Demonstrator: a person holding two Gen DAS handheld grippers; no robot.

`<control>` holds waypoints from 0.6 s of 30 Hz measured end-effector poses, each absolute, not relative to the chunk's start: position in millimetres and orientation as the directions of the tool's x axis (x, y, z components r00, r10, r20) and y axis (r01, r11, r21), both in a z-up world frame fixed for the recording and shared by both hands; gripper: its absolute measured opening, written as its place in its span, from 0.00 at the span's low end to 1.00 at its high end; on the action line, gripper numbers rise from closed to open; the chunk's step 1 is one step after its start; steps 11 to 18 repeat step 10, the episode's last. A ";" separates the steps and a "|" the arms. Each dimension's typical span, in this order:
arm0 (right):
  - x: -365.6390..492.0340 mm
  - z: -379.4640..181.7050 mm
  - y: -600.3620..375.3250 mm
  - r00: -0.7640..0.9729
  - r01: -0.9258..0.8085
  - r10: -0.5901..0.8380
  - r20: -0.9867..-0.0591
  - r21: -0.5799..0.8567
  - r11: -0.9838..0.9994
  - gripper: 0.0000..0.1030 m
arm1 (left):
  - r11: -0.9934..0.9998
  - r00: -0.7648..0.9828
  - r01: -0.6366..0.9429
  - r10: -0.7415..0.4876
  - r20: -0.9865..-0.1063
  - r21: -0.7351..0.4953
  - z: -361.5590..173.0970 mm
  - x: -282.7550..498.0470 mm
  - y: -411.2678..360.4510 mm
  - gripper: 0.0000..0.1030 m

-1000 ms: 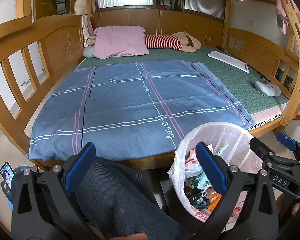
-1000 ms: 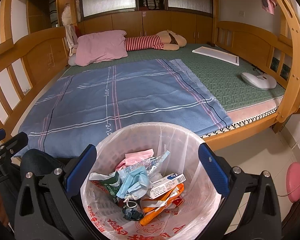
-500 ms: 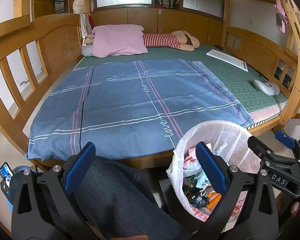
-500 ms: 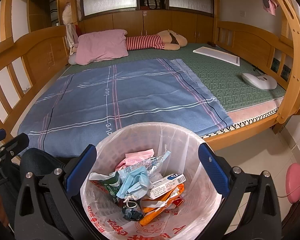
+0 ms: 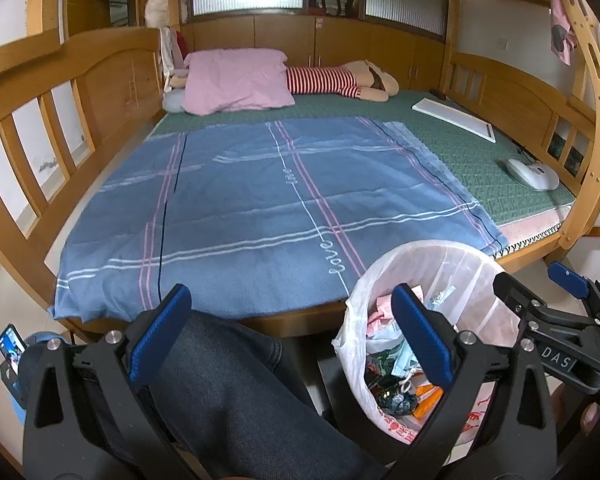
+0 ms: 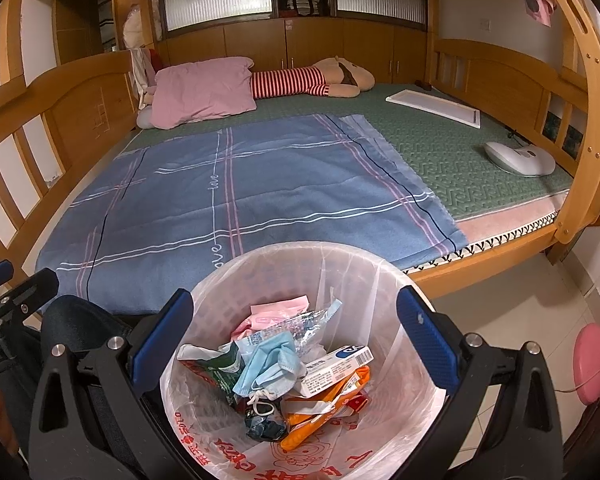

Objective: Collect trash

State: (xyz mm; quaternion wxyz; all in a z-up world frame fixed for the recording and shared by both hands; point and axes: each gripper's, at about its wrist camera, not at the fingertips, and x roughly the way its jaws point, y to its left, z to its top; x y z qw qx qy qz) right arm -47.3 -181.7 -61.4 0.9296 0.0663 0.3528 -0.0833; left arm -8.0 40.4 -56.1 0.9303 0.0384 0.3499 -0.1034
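A bin lined with a white plastic bag (image 6: 384,276) stands on the floor at the bed's near edge; it also shows in the left wrist view (image 5: 452,252). Inside lie a blue face mask (image 6: 272,368), a small white box (image 6: 336,368), orange wrappers (image 6: 320,420) and a pink packet (image 6: 276,312). My right gripper (image 6: 292,332) is open and empty, held just above the bin with its jaws on either side of the opening. My left gripper (image 5: 288,336) is open and empty, above the person's dark trouser leg (image 5: 228,392), left of the bin.
A wooden bunk bed (image 5: 28,128) fills the view, with a blue checked blanket (image 5: 260,200), a pink pillow (image 5: 236,80), a striped plush toy (image 5: 340,80), a flat white board (image 5: 452,120) and a white device (image 5: 532,172). A pink object (image 6: 592,364) sits on the floor at right.
Both views have shifted only slightly. The grippers stay open and the bin's contents are unchanged.
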 end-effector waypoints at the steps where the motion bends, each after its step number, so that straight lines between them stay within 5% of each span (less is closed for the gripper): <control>1: -47.0 -61.4 -181.5 0.737 0.201 -0.108 -0.667 0.064 0.978 0.97 | 0.976 0.739 0.219 -0.162 -0.654 0.006 -55.6 -8.8 39.9 0.97; 18: -45.7 -62.7 -184.8 0.738 0.200 -0.106 -0.666 0.067 0.977 0.96 | 0.977 0.718 0.213 -0.162 -0.677 -0.008 -60.1 -2.2 41.7 0.97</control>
